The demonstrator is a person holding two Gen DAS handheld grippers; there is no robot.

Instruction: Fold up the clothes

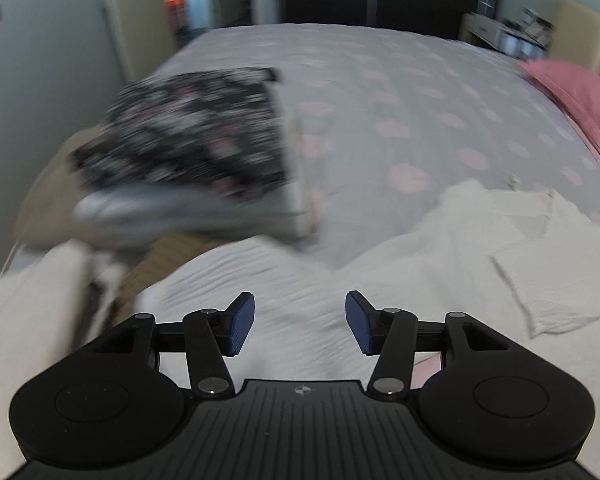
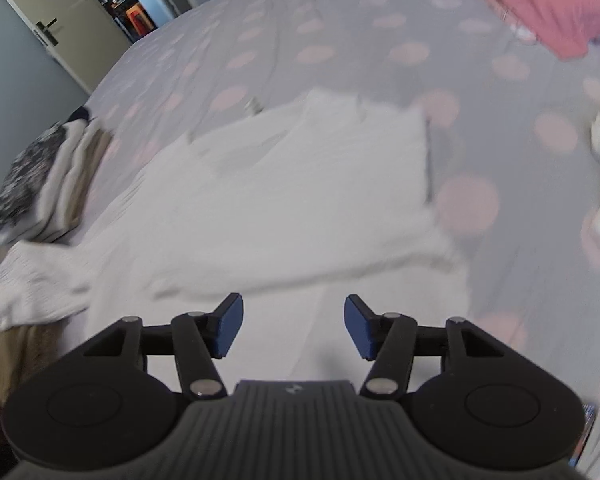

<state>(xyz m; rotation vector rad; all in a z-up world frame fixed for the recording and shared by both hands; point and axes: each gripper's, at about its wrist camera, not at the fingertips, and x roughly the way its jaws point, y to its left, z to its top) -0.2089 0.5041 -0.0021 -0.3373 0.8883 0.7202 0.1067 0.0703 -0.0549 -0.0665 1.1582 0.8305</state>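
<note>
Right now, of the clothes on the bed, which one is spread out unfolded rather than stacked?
The white garment, lying loose and rumpled beneath both tongs. The others sit folded in a pile at the bed's edge, topped by a black patterned piece.

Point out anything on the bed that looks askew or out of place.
The white garment lies rumpled and only partly folded, its edges uneven. The folded stack beside it looks tidy. Nothing spilled or damaged.

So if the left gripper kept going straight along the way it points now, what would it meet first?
Most likely the white garment spread on the bed: the open left gripper points down at it, nothing between its fingers. Depth is unclear in the blur.
</note>
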